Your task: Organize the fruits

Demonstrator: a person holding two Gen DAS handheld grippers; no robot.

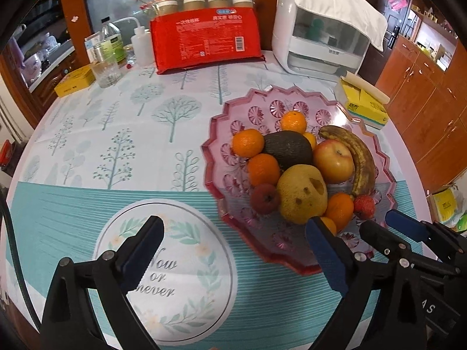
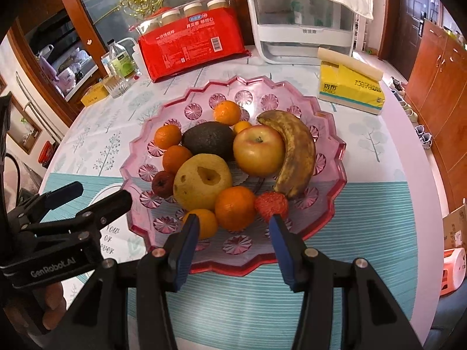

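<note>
A pink scalloped glass plate (image 2: 329, 134) (image 1: 221, 134) holds the fruit: several oranges (image 2: 235, 207), a dark avocado (image 2: 208, 138), an apple (image 2: 258, 150), a spotted banana (image 2: 297, 151), a yellow pear (image 2: 202, 180), a strawberry (image 2: 271, 202) and a small red fruit (image 2: 162, 183). My right gripper (image 2: 233, 233) is open and empty at the plate's near rim; it also shows in the left wrist view (image 1: 376, 224). My left gripper (image 1: 233, 233) is open and empty over the tablecloth, left of the plate; it also shows in the right wrist view (image 2: 96, 195).
At the back of the table stand a red cup package (image 1: 204, 40), a white appliance (image 1: 318, 35), a yellow tissue box (image 2: 350, 90), bottles and a glass (image 1: 106, 70), and a small yellow tin (image 1: 74, 81). Wooden cabinets stand on the right.
</note>
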